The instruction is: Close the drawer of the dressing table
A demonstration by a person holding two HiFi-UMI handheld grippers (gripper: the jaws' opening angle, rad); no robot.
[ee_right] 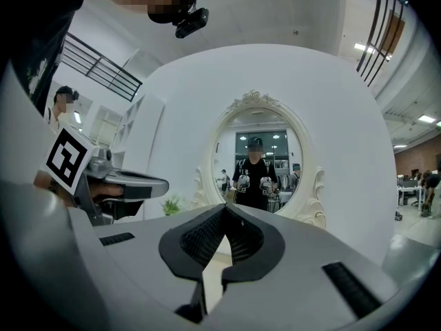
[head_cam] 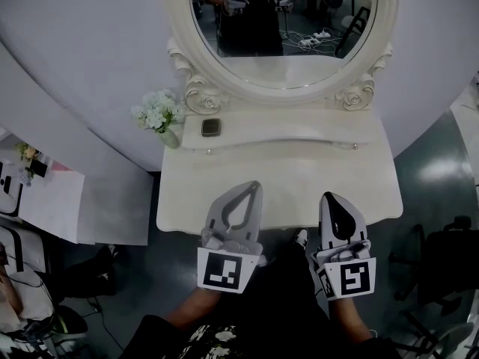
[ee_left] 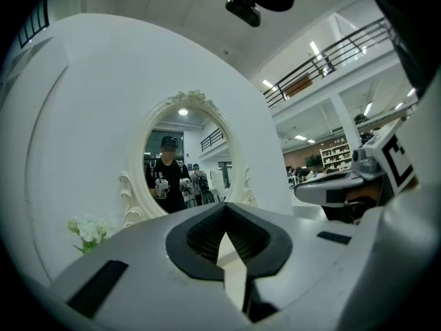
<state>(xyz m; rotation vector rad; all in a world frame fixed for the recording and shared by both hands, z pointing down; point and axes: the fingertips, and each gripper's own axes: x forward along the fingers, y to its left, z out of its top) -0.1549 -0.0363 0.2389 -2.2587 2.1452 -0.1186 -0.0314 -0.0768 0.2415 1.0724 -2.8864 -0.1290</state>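
The white dressing table (head_cam: 187, 200) stands against a white round wall, with an oval mirror (head_cam: 284, 21) above it. From above no open drawer shows; two small knobs (head_cam: 208, 152) sit on the front of the raised shelf. My left gripper (head_cam: 256, 185) hovers over the table's front part, shut and empty. My right gripper (head_cam: 327, 196) hangs beside it over the front edge, also shut with nothing in it. In the left gripper view the left gripper (ee_left: 224, 209) points level at the mirror (ee_left: 182, 161). In the right gripper view the right gripper (ee_right: 224, 209) also points level at the mirror (ee_right: 258, 157).
A small vase of white flowers (head_cam: 159, 113) stands at the shelf's left end, with a small dark square object (head_cam: 211, 127) next to it. A low white table with items (head_cam: 37, 193) is at the left. A dark chair (head_cam: 445, 260) stands at the right on the grey floor.
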